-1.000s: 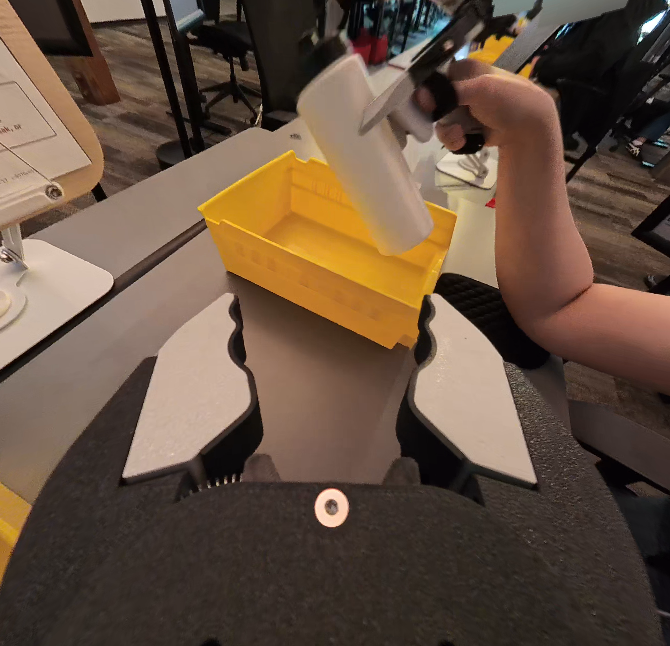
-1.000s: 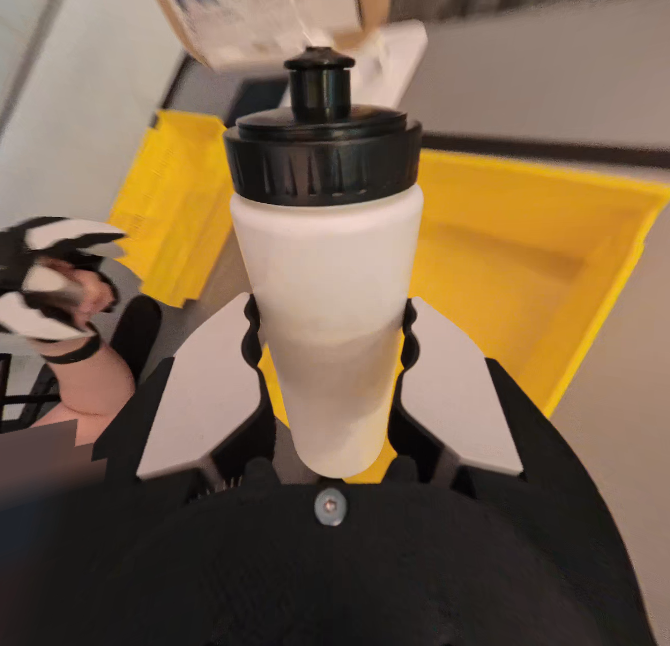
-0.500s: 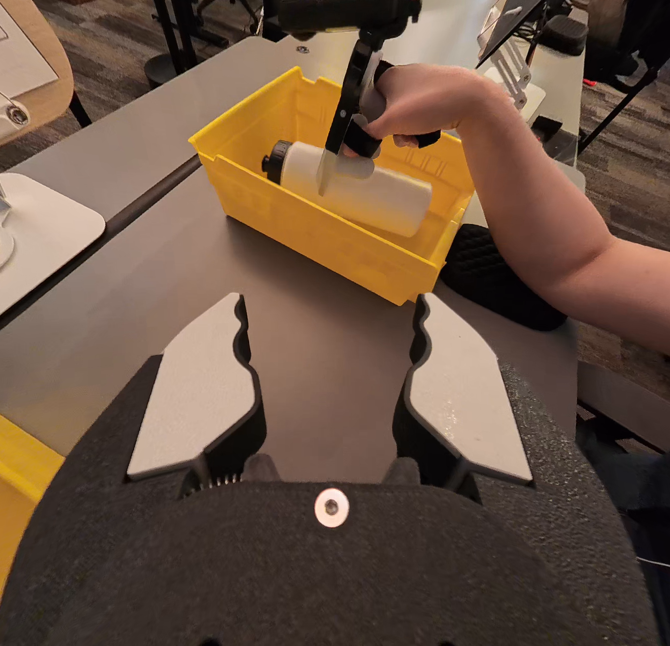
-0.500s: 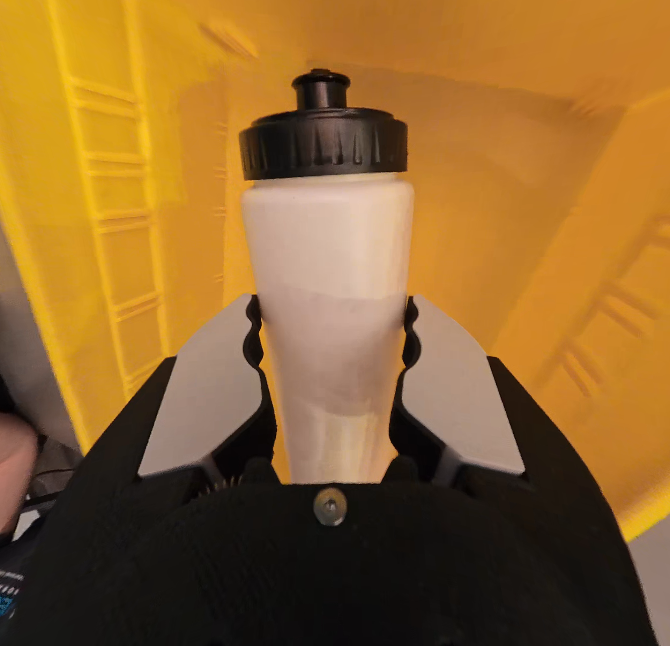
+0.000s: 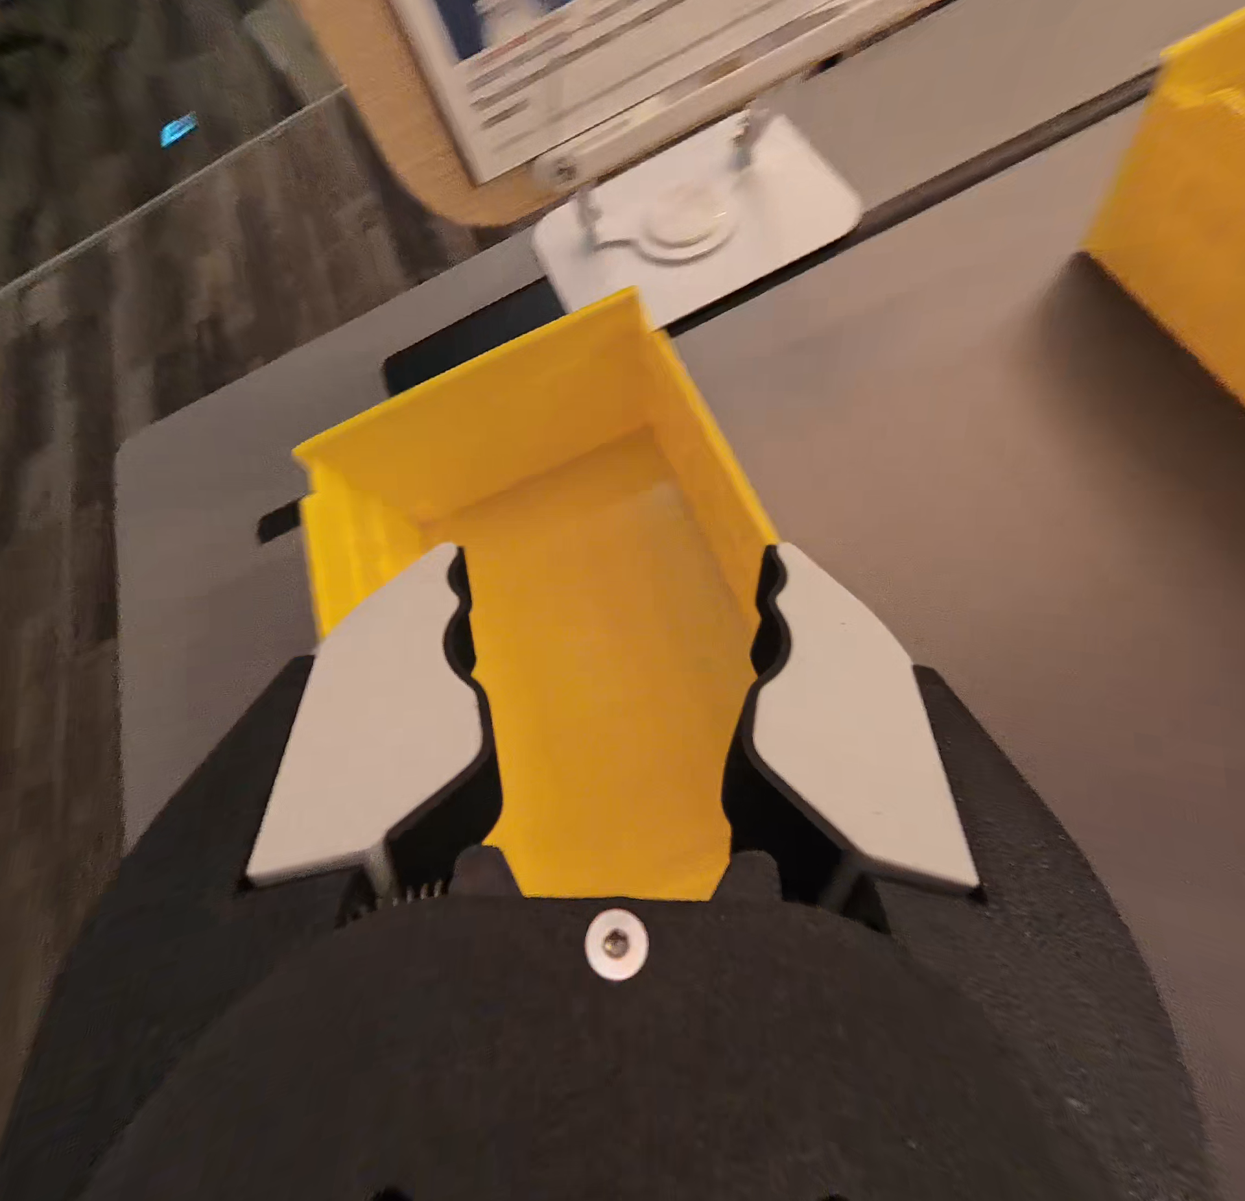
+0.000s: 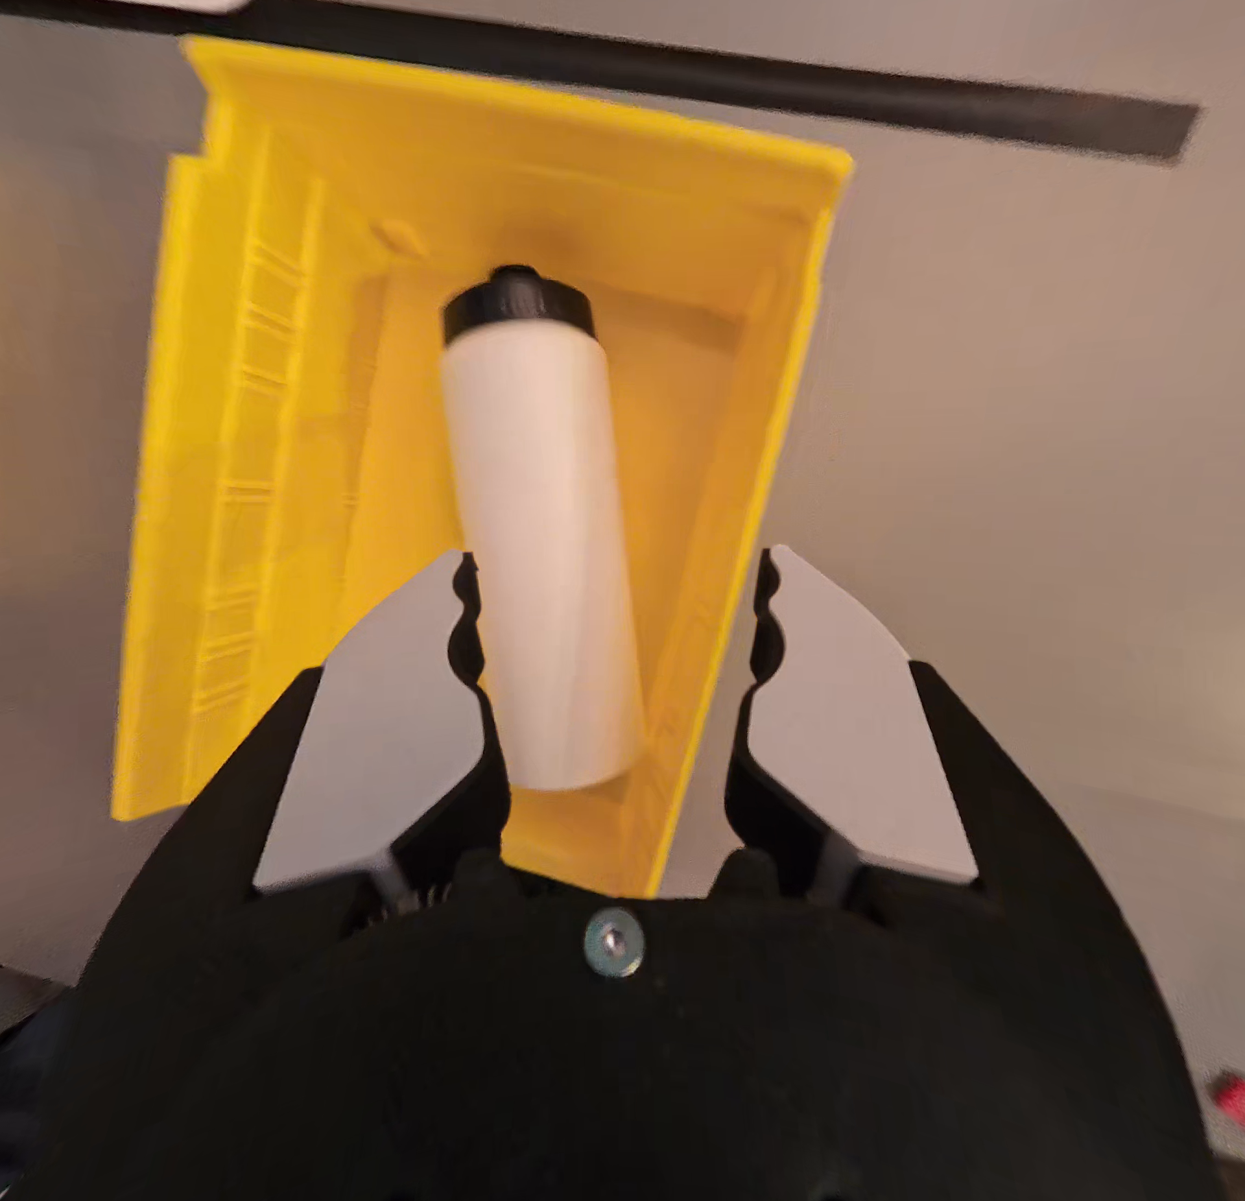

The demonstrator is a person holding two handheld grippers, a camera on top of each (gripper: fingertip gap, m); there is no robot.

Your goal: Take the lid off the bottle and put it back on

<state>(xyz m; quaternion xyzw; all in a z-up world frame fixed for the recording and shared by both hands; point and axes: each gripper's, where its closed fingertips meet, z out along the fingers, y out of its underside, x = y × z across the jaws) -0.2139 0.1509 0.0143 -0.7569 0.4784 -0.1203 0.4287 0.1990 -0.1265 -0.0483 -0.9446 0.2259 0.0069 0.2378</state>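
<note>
Right gripper (image 6: 616, 562): wide apart, empty, hovering above the yellow bin (image 6: 283, 427); left finger (image 6: 377, 717) overlapping the bottle's edge in the right wrist view, contact impossible to judge.
Bottle (image 6: 539, 549): white, lying on its side inside that bin, base toward 6 o'clock, released.
Lid (image 6: 517, 303): black, screwed on, pointing toward 12 o'clock, close to the bin's far wall.
Left gripper (image 5: 610, 555): wide apart, holding nothing, poised over a second, smaller yellow bin (image 5: 471, 414).
Table (image 5: 943, 495): grey, bearing both bins.
Stand (image 5: 694, 239): white base at 12 o'clock beyond the smaller bin, carrying a blurred printed sheet (image 5: 606, 43).
Larger bin's corner (image 5: 1179, 225): at 2 o'clock in the left wrist view.
</note>
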